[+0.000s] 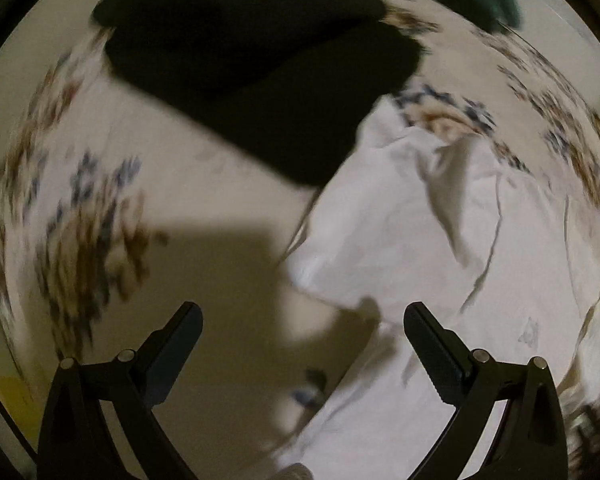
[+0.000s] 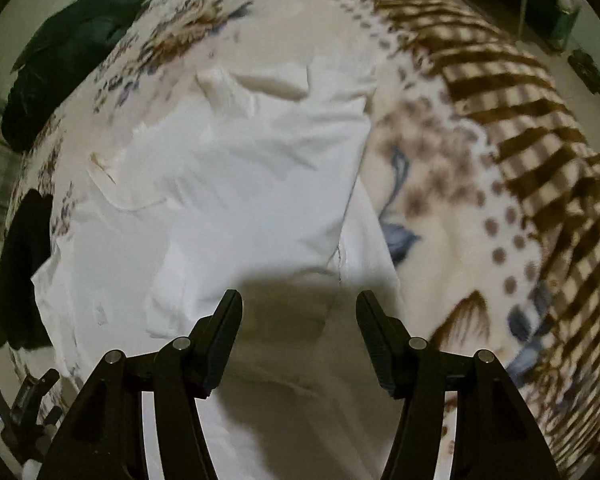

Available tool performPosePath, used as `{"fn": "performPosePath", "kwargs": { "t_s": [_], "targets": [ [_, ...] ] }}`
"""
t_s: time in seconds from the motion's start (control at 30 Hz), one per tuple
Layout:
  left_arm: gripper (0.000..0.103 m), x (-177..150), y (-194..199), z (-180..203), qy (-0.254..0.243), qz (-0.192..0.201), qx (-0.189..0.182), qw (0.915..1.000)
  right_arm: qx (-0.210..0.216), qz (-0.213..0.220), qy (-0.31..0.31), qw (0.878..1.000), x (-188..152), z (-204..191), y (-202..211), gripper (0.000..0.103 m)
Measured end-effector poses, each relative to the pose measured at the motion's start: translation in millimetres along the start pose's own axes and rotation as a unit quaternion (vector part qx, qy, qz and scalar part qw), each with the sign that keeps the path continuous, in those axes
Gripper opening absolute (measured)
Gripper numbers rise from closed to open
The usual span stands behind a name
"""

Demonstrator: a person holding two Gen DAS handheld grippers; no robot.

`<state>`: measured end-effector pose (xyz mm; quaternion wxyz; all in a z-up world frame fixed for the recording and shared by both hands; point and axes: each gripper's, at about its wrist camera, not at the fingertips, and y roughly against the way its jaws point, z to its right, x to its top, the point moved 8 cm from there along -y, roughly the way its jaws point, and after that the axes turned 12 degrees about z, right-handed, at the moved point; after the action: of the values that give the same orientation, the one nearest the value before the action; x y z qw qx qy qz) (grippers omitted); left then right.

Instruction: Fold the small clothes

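A white garment lies crumpled on a patterned blanket, filling the right half of the left wrist view. My left gripper is open and empty, hovering above the garment's left edge. In the right wrist view the same white garment spreads across the middle, partly folded over itself. My right gripper is open and empty just above the garment's near part, its shadow on the cloth.
A black garment lies on the blanket beyond the white one; it also shows at the left edge of the right wrist view. A dark green garment lies at the far left. The brown checked blanket border runs down the right.
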<state>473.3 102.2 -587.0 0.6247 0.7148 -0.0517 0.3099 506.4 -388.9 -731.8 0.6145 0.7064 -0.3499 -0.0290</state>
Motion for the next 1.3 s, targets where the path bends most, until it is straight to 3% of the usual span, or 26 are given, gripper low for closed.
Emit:
{"fn": "performPosePath", "kwargs": {
  "t_s": [0.07,0.13,0.17,0.2,0.3,0.4,0.53,0.6,0.63,0.67,0.7,0.73,0.77,0.87,1.03,1.17,1.23,1.3],
  "targets": [
    [0.103,-1.8,-11.9,0.3,0.006,-0.024,-0.011,0.9996,0.006,0.000,-0.007,1.000,-7.5,-0.4,9.2,0.062],
    [0.103,-4.7,-24.3,-10.4,0.073,-0.050,-0.030,0.9956,0.010,-0.008,-0.005,1.000,-15.6,-4.0,13.0,0.062],
    [0.103,-8.3,-33.9,-20.9,0.120,-0.070,-0.040,0.9895,0.009,-0.010,-0.002,1.000,-19.5,-5.9,14.0,0.062],
    [0.103,-13.8,-45.4,-32.4,0.179,-0.091,-0.058,0.9779,0.005,-0.012,-0.001,1.000,-11.7,-8.3,14.4,0.062],
    [0.103,-22.1,-64.0,-58.4,0.302,-0.089,-0.095,0.9445,0.012,-0.014,-0.007,1.000,-24.8,-10.6,19.3,0.062],
    [0.103,-21.1,-66.0,-64.1,0.337,-0.062,-0.101,0.9341,0.013,-0.011,-0.013,1.000,-30.5,-10.0,19.5,0.062],
    [0.102,-19.4,-60.6,-46.0,0.318,-0.046,-0.112,0.9403,-0.032,-0.002,0.009,0.999,-16.1,-26.4,-4.5,0.062],
    [0.097,-16.5,-63.8,-41.3,0.304,-0.040,-0.105,0.9459,-0.054,0.003,0.024,0.998,-14.9,-28.3,-8.6,0.062],
    [0.085,-12.0,-62.4,-33.8,0.302,-0.036,-0.103,0.9470,-0.055,0.003,0.025,0.998,-13.5,-31.6,-11.0,0.062],
    [0.062,-14.5,-62.2,-34.9,0.297,-0.029,-0.091,0.9500,-0.059,0.004,0.029,0.998,-13.2,-33.0,-12.0,0.062],
    [0.045,-14.6,-64.5,-37.6,0.295,-0.024,-0.086,0.9512,-0.064,0.006,0.034,0.997,-12.9,-33.8,-12.2,0.062],
    [0.015,-13.6,-65.6,-36.1,0.295,-0.020,-0.087,0.9513,-0.064,0.006,0.035,0.997,-11.5,-36.6,-13.8,0.062],
    [0.008,-10.7,-66.4,-32.9,0.295,-0.017,-0.093,0.9509,-0.065,0.007,0.036,0.997,-10.9,-37.6,-13.2,0.062],
    [0.004,-4.0,-55.1,-35.3,0.293,0.015,-0.105,0.9501,-0.067,0.010,0.040,0.997,-10.6,-35.9,-9.3,0.062],
    [0.004,28.8,0.8,-18.9,0.222,0.109,-0.130,0.9602,-0.065,0.009,0.040,0.997,-11.4,-30.8,-5.1,0.062],
    [0.004,43.3,57.2,55.6,0.126,0.155,-0.201,0.9589,-0.062,0.013,0.031,0.998,-9.7,-17.6,4.2,0.062],
    [0.004,36.9,67.8,106.1,0.067,0.145,-0.232,0.9595,-0.063,0.015,0.025,0.998,-8.0,-9.8,9.7,0.062],
    [0.004,6.2,69.5,163.1,-0.009,0.111,-0.267,0.9573,-0.065,0.015,0.020,0.998,-6.8,-0.1,14.7,0.062]
  ]
}}
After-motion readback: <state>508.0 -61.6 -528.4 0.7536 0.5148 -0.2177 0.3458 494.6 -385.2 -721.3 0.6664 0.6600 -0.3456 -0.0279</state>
